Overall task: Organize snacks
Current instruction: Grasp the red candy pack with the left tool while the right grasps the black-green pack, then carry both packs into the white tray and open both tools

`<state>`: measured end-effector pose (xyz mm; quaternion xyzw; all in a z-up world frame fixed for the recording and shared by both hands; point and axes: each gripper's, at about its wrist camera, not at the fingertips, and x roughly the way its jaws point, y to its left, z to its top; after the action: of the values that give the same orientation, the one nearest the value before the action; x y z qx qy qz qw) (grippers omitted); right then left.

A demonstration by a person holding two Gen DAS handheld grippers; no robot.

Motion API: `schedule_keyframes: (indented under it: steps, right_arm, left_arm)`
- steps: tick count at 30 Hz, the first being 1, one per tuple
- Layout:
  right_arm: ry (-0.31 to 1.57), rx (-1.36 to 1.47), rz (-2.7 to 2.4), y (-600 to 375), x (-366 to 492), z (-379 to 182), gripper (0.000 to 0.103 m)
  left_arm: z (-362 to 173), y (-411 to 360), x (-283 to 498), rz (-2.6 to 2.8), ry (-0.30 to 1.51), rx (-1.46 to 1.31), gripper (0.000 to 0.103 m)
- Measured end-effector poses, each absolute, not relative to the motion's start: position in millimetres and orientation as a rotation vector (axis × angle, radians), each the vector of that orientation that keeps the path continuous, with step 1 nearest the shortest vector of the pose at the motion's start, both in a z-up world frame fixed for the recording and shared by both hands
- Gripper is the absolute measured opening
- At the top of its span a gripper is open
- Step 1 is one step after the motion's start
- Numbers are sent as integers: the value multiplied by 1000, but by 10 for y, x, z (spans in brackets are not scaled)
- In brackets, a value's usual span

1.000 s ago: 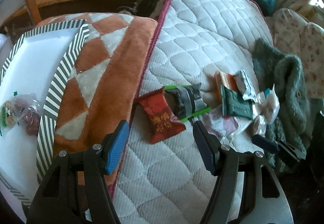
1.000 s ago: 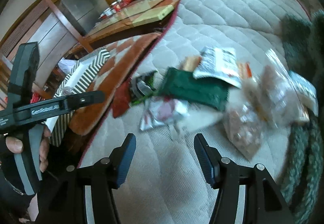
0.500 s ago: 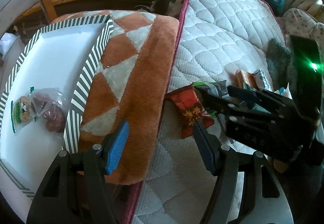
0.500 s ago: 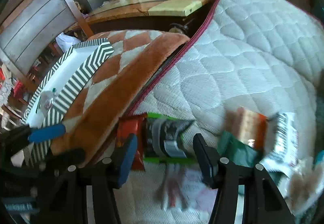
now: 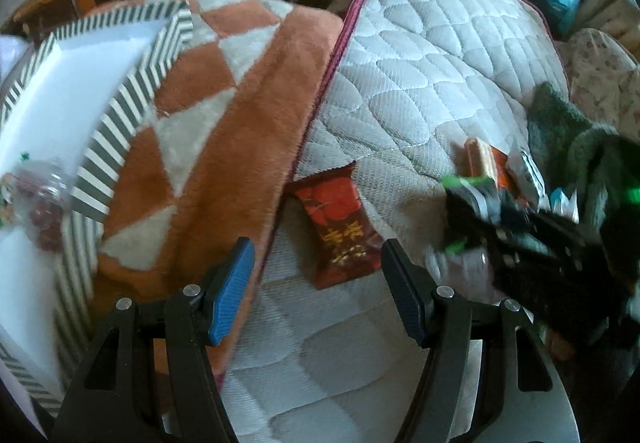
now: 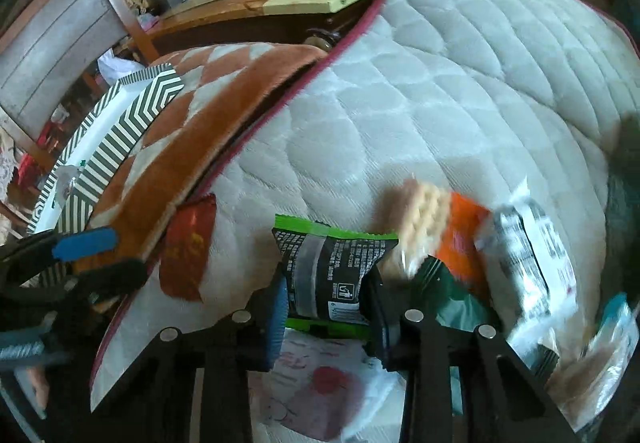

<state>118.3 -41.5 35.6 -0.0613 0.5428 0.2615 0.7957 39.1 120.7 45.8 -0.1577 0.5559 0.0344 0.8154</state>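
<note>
Two grippers are at work over a quilted bed, and most of the sorting looks undone. In your left wrist view, at far left, the striped box (image 5: 132, 91) sits on a brown and cream checked blanket (image 5: 224, 115); inside it lies a clear bag of dark red snacks (image 5: 42, 211), with something else cut off by the frame edge beside it. That appears to be the only finished part of the job.

Moving right, your left gripper (image 5: 316, 283) is spread wide and holds nothing. It hovers low in the frame over the blanket's edge, pointing at a red snack packet (image 5: 340, 227) that lies flat on the bed just beside the blanket.

In your right wrist view, low centre, your right gripper (image 6: 328, 307) is pinching a black and green packet (image 6: 326, 271) by its sides; whether it has left the bed is unclear. Right of it the pile (image 6: 480, 255) waits: a cracker pack, an orange packet, a dark green one, a silver one, and a pale pink wrapper beneath the gripper.

For room: the quilted bed (image 6: 440, 83) above the pile is open. The route left to the box crosses the raised blanket edge and your other gripper, which stands near the path, so the two could clash. A grey towel (image 5: 568, 135) bounds the pile at right.
</note>
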Motion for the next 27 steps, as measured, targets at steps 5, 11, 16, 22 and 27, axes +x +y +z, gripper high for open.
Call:
schedule_keyframes:
  steps: [5, 11, 16, 22, 27]
  right_arm:
    - [1168, -127, 565, -491, 1096, 337, 34]
    - [1162, -86, 570, -575, 1107, 326, 34]
    - [1156, -87, 576, -555, 1133, 311, 34]
    - [1146, -122, 573, -520, 1109, 326, 34]
    - [1136, -108, 583, -534, 1006, 410, 34]
  left_arm:
    - [351, 1159, 528, 111, 1213, -395, 66]
    - [191, 1106, 684, 122, 1246, -435, 66]
    - [146, 1125, 777, 144, 1248, -453, 66]
    - [137, 1140, 744, 162, 1230, -414, 40]
    - [207, 1188, 629, 137, 1216, -383, 33]
